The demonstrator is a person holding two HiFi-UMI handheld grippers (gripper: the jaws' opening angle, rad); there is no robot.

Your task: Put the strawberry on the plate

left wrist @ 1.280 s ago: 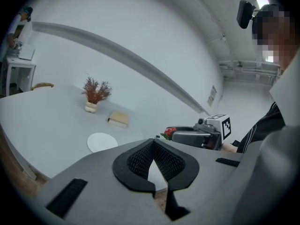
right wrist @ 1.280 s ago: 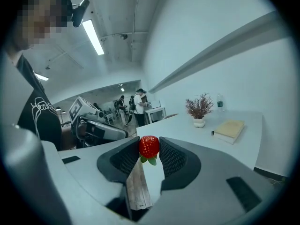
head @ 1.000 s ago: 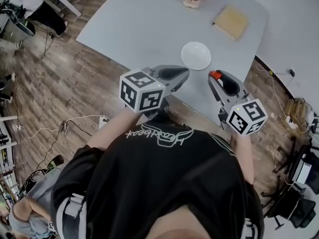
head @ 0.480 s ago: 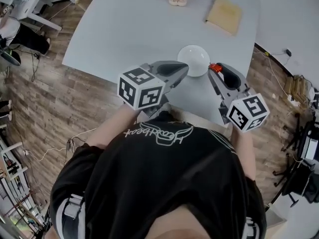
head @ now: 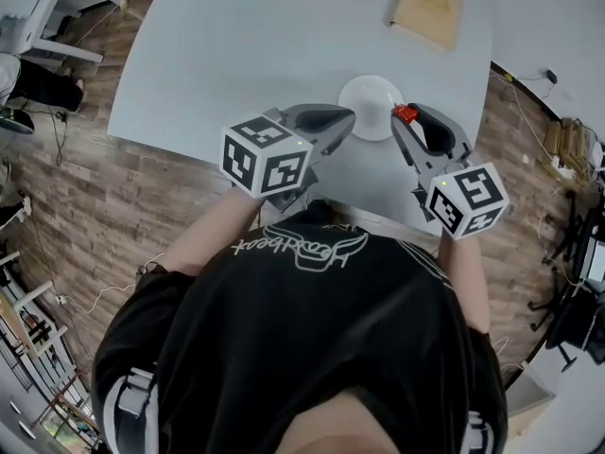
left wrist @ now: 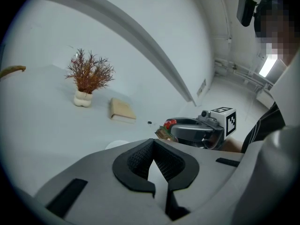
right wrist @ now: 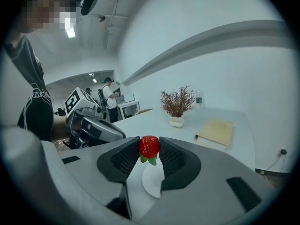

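Left tongs: I am holding them (head: 348,121) closed and empty, tips meeting, at the plate's 8 o'clock.
Plate: it (head: 364,91) is sitting on the table (head: 236,45) at my 12 o'clock, bare, with nothing lying on it.
Strawberry: it (head: 405,114) is hanging in the air at the plate's 4 o'clock rim, not yet set down.
Right tongs: they (head: 403,121) are gripping the strawberry across its red sides, part open around it, leaves pointing down.
Handling: I am judging it light, soft and easily bruised, so a gentle squeeze on the widest part is suiting it best; a hard pinch is risking crushing it.
Head view: it is showing both tongs flanking the plate, which neither tong view is giving.
Right tong view: only here is the strawberry (right wrist: 149,147) showing clearly between the pads, with the plate (right wrist: 152,179) below it.
Left tong view: it is showing the closed tips (left wrist: 153,144) and the right tongs (left wrist: 165,128) at 2 o'clock.
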